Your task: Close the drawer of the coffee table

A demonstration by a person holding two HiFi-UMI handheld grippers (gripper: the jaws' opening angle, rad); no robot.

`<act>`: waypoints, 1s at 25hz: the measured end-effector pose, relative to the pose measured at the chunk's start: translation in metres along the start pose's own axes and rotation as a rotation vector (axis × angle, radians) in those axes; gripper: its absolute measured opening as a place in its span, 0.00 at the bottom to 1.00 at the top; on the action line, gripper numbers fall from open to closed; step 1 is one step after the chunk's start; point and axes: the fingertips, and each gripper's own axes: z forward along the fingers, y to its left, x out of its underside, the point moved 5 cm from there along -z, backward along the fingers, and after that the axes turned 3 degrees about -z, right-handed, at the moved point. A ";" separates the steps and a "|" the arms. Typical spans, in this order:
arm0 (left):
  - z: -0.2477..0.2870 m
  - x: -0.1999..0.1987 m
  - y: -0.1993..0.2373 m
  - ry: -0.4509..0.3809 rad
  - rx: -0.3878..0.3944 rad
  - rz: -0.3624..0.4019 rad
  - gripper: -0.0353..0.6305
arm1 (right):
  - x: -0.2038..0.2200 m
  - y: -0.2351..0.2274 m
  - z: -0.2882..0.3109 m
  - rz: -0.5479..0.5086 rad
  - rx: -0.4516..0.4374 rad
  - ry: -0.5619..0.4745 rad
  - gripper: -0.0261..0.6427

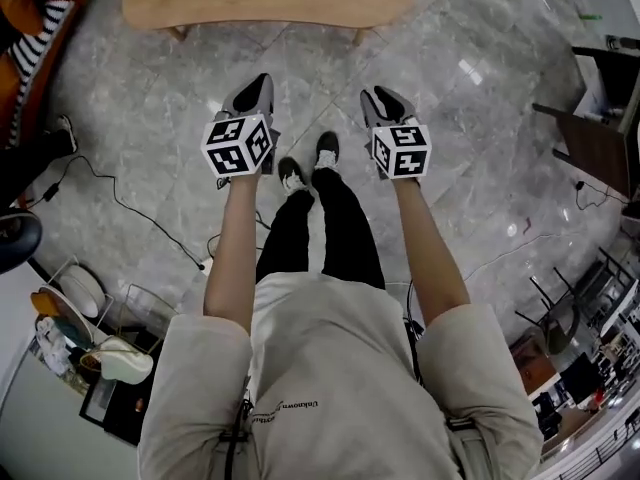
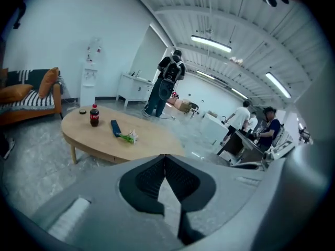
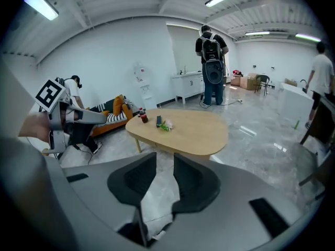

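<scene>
**Grippers raised and empty, drawer not yet reached**

Left gripper (image 2: 165, 156) has its jaws tip to tip with nothing in them. My right gripper (image 3: 164, 158) has its jaws standing apart, and only floor shows in the gap. I hold both out in front of me above the grey stone floor (image 1: 480, 118). The coffee table (image 1: 300, 3) is well ahead of my feet. I cannot make out its drawer in any view, so I judge that closing it is all yet to do.

The main risk is pushing on the wrong part. If I press the frame or the edge of the worktop (image 2: 152, 140) rather than the drawer front, the table may slide on that smooth floor. A hard shove could topple the cola bottle (image 2: 94, 115) standing on the worktop. A black cable (image 1: 130, 208) lies across the floor to my left, and a careless step could catch it.

As for writing, the bottle has a red label, but it is too small to read. A line of small print on my shirt (image 1: 285, 408) is too fine to read with confidence. The gripper cubes carry only square marker patterns.
</scene>
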 end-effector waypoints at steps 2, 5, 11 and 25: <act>-0.020 0.001 -0.010 0.009 -0.005 -0.030 0.07 | -0.003 0.025 -0.020 0.023 0.017 -0.006 0.20; -0.047 -0.002 -0.026 0.015 0.011 -0.006 0.07 | -0.010 0.055 -0.044 0.069 0.029 -0.042 0.19; -0.096 0.016 -0.051 0.021 0.085 -0.013 0.07 | -0.015 0.089 -0.095 0.127 0.074 -0.110 0.15; -0.173 0.041 -0.072 -0.032 0.123 0.054 0.07 | -0.006 0.149 -0.148 0.142 0.062 -0.264 0.07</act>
